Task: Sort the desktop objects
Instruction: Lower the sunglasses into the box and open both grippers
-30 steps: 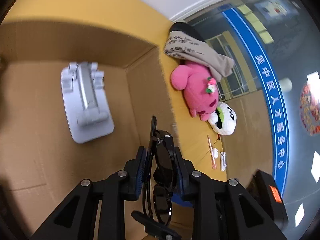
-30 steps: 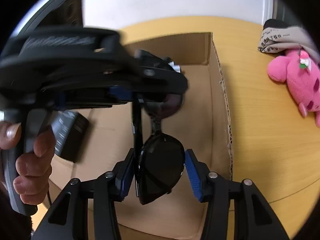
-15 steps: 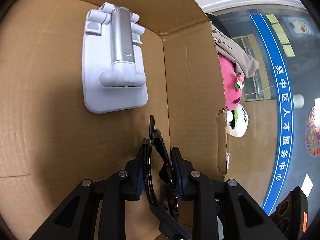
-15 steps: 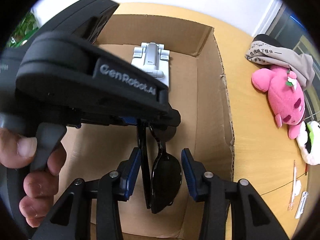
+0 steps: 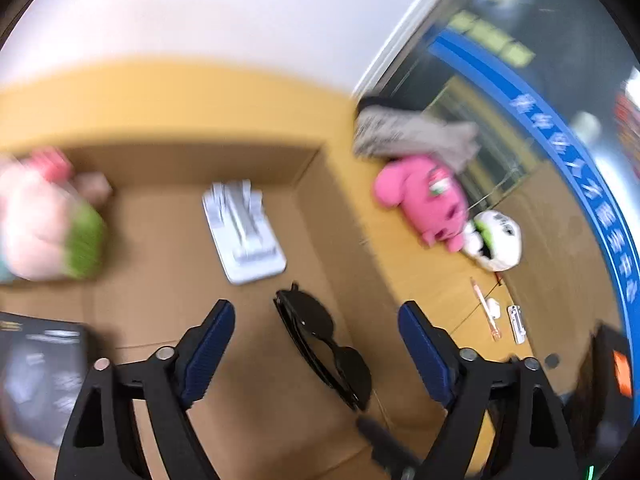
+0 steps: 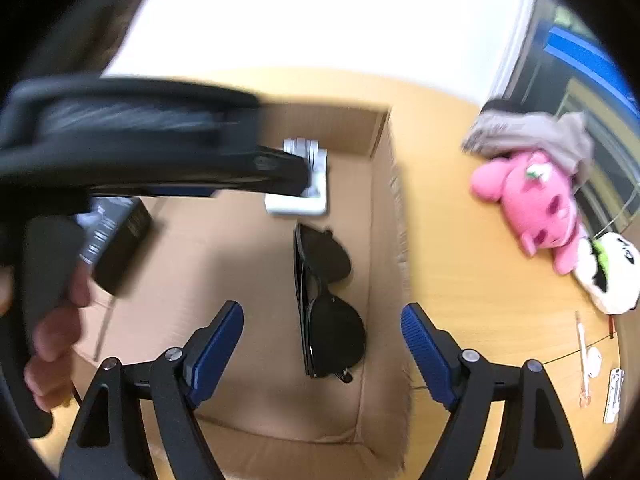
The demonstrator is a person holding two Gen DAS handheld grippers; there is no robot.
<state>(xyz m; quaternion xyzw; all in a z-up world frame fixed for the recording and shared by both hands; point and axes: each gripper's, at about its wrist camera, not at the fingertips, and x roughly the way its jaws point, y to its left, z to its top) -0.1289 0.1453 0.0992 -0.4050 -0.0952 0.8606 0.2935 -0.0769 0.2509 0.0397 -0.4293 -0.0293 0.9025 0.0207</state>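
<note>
Folded black sunglasses [image 5: 324,340] lie on the floor of an open cardboard box [image 5: 312,168], near its right wall; they also show in the right wrist view [image 6: 326,300]. My left gripper [image 5: 316,344] is open and empty, above the sunglasses. My right gripper [image 6: 322,344] is open and empty too, above the box [image 6: 384,208]. The left gripper's body [image 6: 132,140] crosses the right wrist view at the left, held by a hand.
In the box lie a white phone stand [image 5: 244,232], a black carton [image 6: 116,240] and a pink-and-green plush [image 5: 48,228]. On the wooden desk to the right lie a pink plush [image 6: 536,204], a panda plush [image 6: 608,276], a grey cloth [image 6: 532,132] and small items [image 6: 588,364].
Both grippers have opened and let go of the sunglasses, which now lie in the box. Both grippers have pulled back and up from the box floor.
</note>
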